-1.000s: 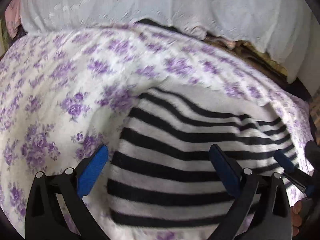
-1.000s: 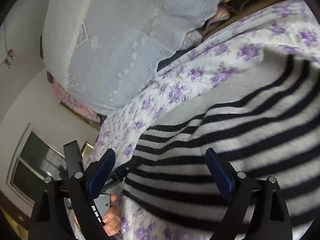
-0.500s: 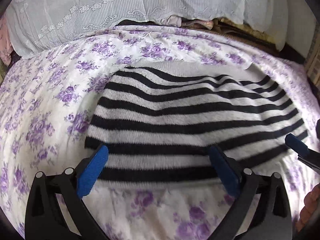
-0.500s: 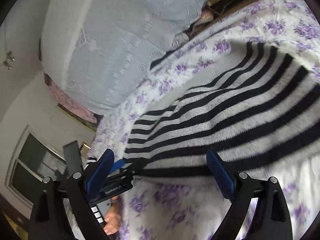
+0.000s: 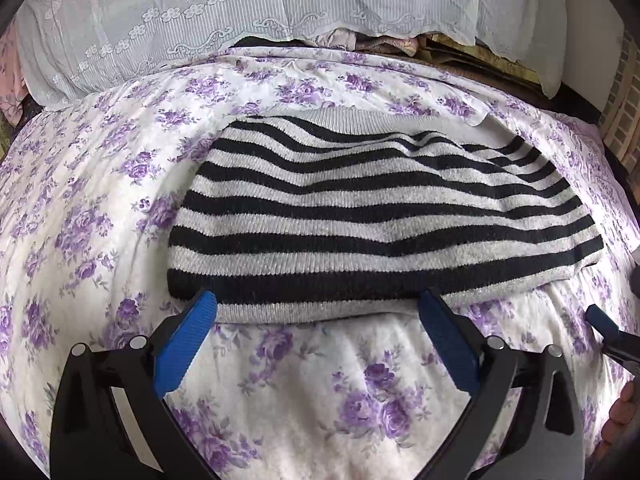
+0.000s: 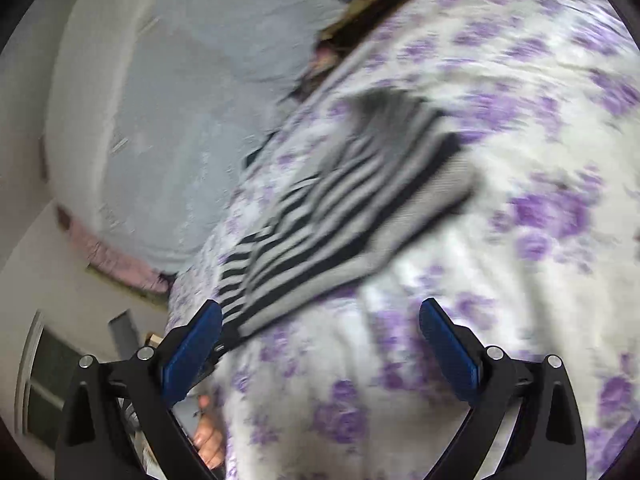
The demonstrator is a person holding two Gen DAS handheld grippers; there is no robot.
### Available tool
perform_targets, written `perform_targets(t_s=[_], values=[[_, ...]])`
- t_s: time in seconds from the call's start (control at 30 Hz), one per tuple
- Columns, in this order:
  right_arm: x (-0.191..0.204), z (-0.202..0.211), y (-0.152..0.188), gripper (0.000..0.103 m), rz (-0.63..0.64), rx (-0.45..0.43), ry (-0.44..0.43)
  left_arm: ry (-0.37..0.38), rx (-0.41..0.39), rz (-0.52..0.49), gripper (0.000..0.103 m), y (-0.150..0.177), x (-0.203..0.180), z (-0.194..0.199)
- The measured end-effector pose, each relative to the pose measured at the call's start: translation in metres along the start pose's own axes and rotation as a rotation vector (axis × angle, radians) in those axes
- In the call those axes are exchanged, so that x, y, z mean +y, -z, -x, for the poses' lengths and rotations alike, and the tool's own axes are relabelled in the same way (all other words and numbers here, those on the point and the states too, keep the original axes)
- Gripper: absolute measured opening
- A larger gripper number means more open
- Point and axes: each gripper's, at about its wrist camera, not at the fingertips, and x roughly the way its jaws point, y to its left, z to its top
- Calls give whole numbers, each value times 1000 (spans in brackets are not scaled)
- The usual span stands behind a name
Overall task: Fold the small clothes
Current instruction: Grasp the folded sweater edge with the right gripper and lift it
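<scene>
In the left wrist view the left gripper (image 5: 316,312) hangs at the bottom of the frame, jaws wide and empty, tips at the near hem of the sweater (image 5: 376,216). The right gripper (image 6: 320,320) is opening, jaws spread with only the bedspread (image 6: 460,320) between them.

The sweater lies mid-frame, folded into a striped band across the bedspread. The next fold likely calls for both grippers to pinch the near hem at matching points and lift evenly, so the layers stay aligned. Bare bedspread surrounds the sweater; lace cloth (image 5: 240,20) bounds the top of the frame.
</scene>
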Motion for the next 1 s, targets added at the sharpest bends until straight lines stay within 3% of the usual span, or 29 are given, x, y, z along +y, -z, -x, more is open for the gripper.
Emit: perform_targets(t_s=[0.17,0.43,0.63,0.73,0.8,0.87,1.0], values=[[-16,0,-8,99,-81,-48,-10,-7,7,-4,98,2,-1,-2],[-30,-26,-43,100,-360,-79,65,-20,13,-14,98,3,-4,-3],[-17,-58,-66,100,-301,-132,72,-25,15,-19,98,3,-5,-4],[-17,-64,-72,100,-242,-205,35,-31,13,-27,98,3,-7,-4],[-15,-67,-72,96,-135,-210,50,-25,0,-19,98,1,-5,0],[-13,-68,-69,85,-77,-197,87,-11,-21,8,98,-6,0,7],[-20,-66,-68,62,-109,-225,157,19,-17,61,98,-37,2,11]])
